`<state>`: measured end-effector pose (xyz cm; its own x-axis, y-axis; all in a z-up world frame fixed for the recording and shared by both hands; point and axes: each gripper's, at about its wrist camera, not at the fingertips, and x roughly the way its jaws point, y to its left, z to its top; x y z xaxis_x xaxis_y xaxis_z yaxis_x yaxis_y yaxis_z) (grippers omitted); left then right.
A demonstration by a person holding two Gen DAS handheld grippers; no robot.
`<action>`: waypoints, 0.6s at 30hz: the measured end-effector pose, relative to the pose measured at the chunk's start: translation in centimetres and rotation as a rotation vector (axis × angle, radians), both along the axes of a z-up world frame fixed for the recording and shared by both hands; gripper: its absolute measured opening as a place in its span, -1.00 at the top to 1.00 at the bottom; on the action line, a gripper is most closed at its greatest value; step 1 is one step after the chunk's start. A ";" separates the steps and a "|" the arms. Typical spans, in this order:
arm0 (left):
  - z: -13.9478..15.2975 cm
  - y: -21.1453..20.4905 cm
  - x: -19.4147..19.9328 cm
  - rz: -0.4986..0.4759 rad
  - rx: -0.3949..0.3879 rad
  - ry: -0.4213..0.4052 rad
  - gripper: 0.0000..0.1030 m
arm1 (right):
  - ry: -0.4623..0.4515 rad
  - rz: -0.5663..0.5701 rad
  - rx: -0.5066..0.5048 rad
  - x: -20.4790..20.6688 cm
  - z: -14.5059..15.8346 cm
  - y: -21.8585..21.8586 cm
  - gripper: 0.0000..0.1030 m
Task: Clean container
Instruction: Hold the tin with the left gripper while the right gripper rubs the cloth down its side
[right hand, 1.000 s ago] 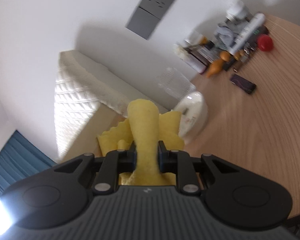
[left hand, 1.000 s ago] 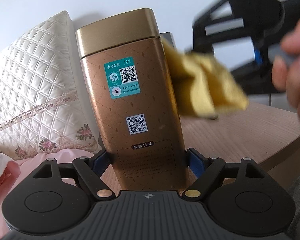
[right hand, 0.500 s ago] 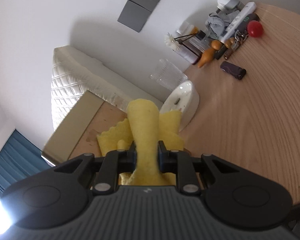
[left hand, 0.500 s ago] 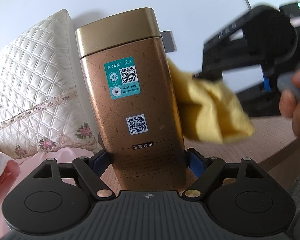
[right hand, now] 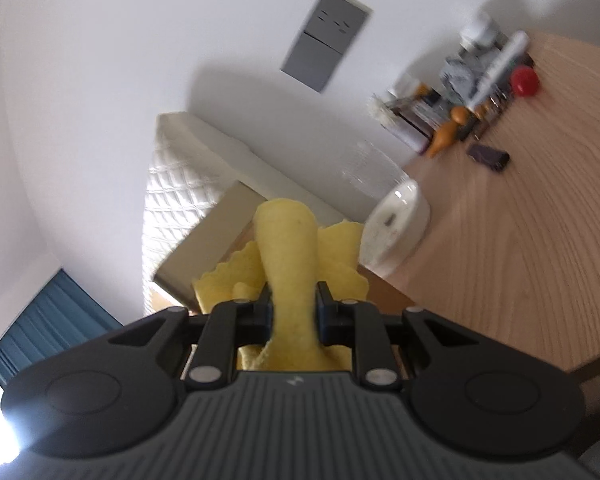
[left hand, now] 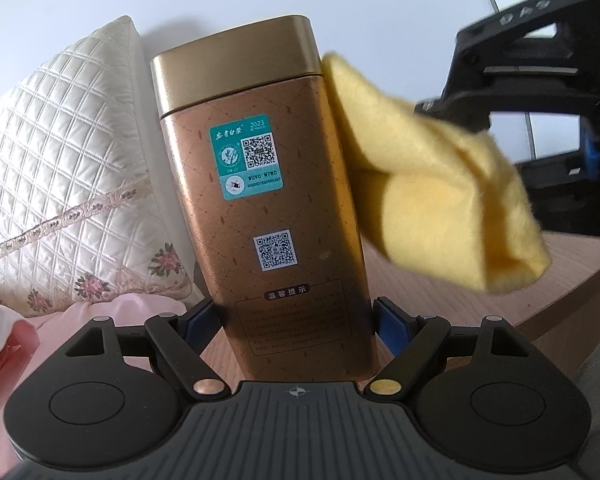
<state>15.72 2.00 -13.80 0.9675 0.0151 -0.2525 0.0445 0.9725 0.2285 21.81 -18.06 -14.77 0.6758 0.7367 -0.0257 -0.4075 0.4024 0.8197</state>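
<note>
A tall bronze tin container (left hand: pixel 272 208) with a gold lid and teal sticker stands upright between the jaws of my left gripper (left hand: pixel 296 320), which is shut on its lower part. My right gripper (right hand: pixel 294 308) is shut on a yellow cloth (right hand: pixel 288 248). In the left wrist view the cloth (left hand: pixel 432 200) presses against the tin's upper right side, near the lid, with the right gripper's black body (left hand: pixel 540 92) behind it. In the right wrist view the tin (right hand: pixel 204 248) lies just beyond the cloth.
A quilted white pillow (left hand: pixel 60 184) and pink fabric (left hand: pixel 12 336) lie left of the tin. The wooden table (right hand: pixel 520 220) holds a white bowl (right hand: pixel 396 232), a clear glass (right hand: pixel 372 172), and a cluster of small items (right hand: pixel 472 92) by the wall.
The cloth has slid up the tin's right side, from mid-height to the lid edge. The left gripper and the tin have stayed still.
</note>
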 end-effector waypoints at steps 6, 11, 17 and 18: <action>-0.1 -0.3 -0.4 -0.005 -0.021 0.001 -0.63 | -0.065 -0.021 -0.059 -0.7 0.5 0.2 0.58; -0.3 -0.8 -1.0 -0.002 -0.031 -0.010 -0.63 | -0.083 -0.015 -0.036 -0.7 0.3 0.3 0.58; -0.1 -1.6 -1.4 0.012 -0.057 -0.016 -0.63 | -0.088 -0.009 0.004 -0.9 0.0 -0.2 0.57; -0.1 -1.8 -1.4 0.009 -0.058 -0.016 -0.63 | -0.084 -0.013 0.006 -0.8 0.0 -0.3 0.57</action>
<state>14.37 0.23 -13.88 0.9712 0.0096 -0.2382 0.0326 0.9845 0.1725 21.04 -18.35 -14.81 0.6845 0.7281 0.0359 -0.4696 0.4028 0.7856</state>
